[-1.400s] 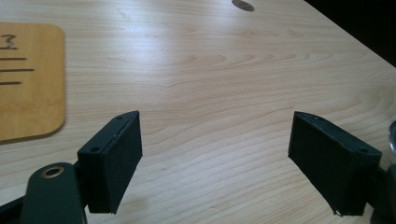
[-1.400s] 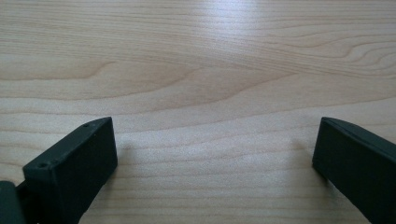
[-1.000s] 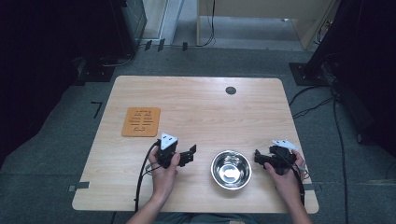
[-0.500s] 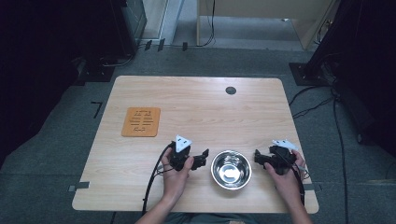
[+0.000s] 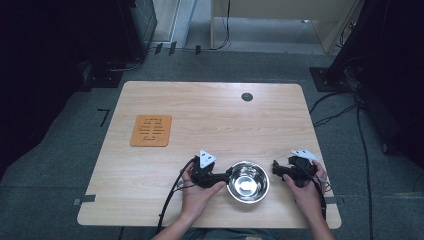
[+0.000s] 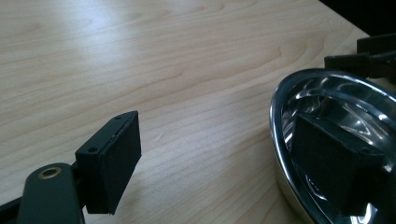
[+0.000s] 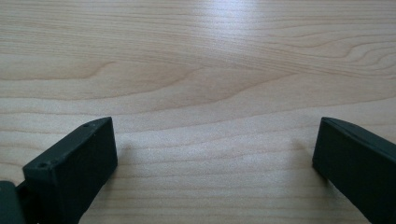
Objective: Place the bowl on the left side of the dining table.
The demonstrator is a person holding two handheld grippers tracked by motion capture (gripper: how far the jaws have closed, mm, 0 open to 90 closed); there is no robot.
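Observation:
A shiny steel bowl sits near the table's front edge, between my two hands. My left gripper is at the bowl's left side and stands open. In the left gripper view its jaws straddle the bowl's rim: one fingertip is inside the bowl, the other is outside over bare wood. Midway between them lies the left gripper's point. My right gripper rests just right of the bowl, apart from it. It is open, with only table wood between its jaws.
An orange slotted mat lies flat at the table's left. A dark round grommet sits near the far edge. The right gripper's jaws show beyond the bowl in the left gripper view. Dark floor and cables surround the table.
My left hand has slid right along the table to the bowl, and one jaw now reaches over its rim. The right hand and the bowl have stayed put.

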